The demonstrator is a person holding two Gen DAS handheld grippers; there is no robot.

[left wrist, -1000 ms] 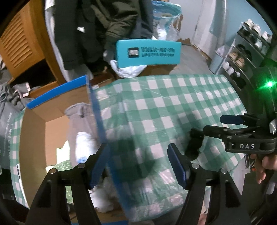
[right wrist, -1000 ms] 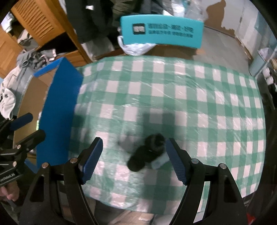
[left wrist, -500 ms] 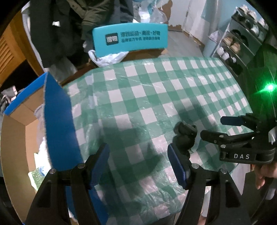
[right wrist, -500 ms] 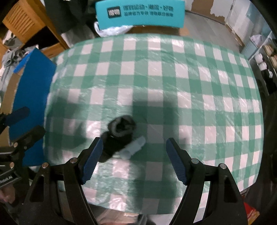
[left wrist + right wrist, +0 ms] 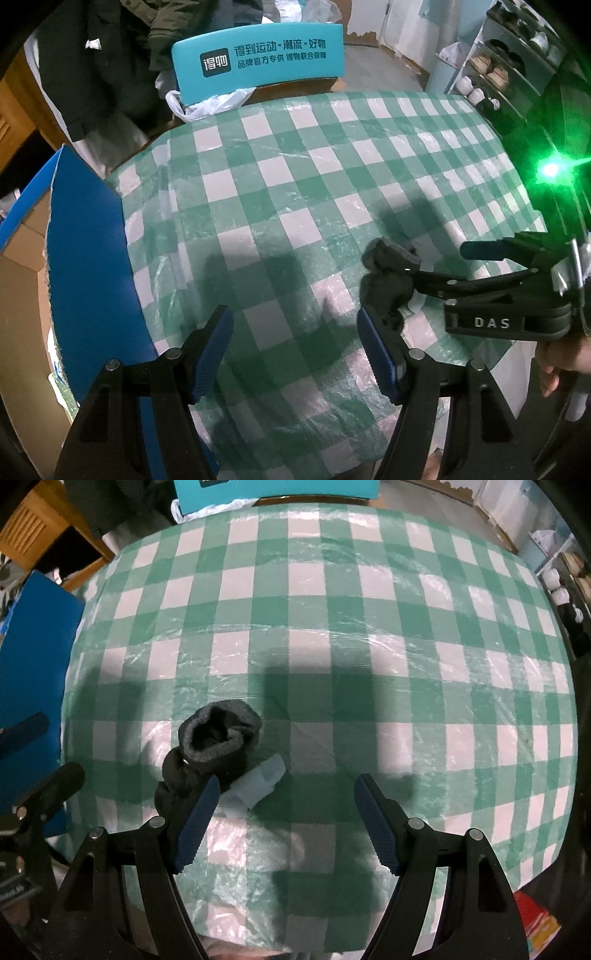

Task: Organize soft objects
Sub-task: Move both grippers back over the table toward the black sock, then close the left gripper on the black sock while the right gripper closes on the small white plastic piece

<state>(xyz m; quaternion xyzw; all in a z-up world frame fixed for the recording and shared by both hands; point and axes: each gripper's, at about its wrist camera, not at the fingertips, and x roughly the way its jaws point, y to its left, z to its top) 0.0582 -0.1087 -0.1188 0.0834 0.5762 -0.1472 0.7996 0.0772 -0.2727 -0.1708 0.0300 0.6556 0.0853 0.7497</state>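
A rolled dark sock bundle (image 5: 210,749) with a small white piece (image 5: 258,781) beside it lies on the green checked tablecloth (image 5: 332,627), just ahead of my right gripper's left finger. My right gripper (image 5: 284,819) is open and empty above the cloth. In the left wrist view the bundle (image 5: 388,284) sits just past the right finger, and my left gripper (image 5: 295,347) is open and empty. The right gripper (image 5: 491,266) shows there at the right, beside the bundle.
A cardboard box with a blue flap (image 5: 88,266) stands at the table's left edge, also in the right wrist view (image 5: 33,672). A teal chair back (image 5: 258,55) with a white bag stands behind the table. A shoe rack (image 5: 509,70) is far right.
Both grippers have moved over the table, away from the box. The sock bundle now sits nearer the right gripper's left finger. Both stay open.
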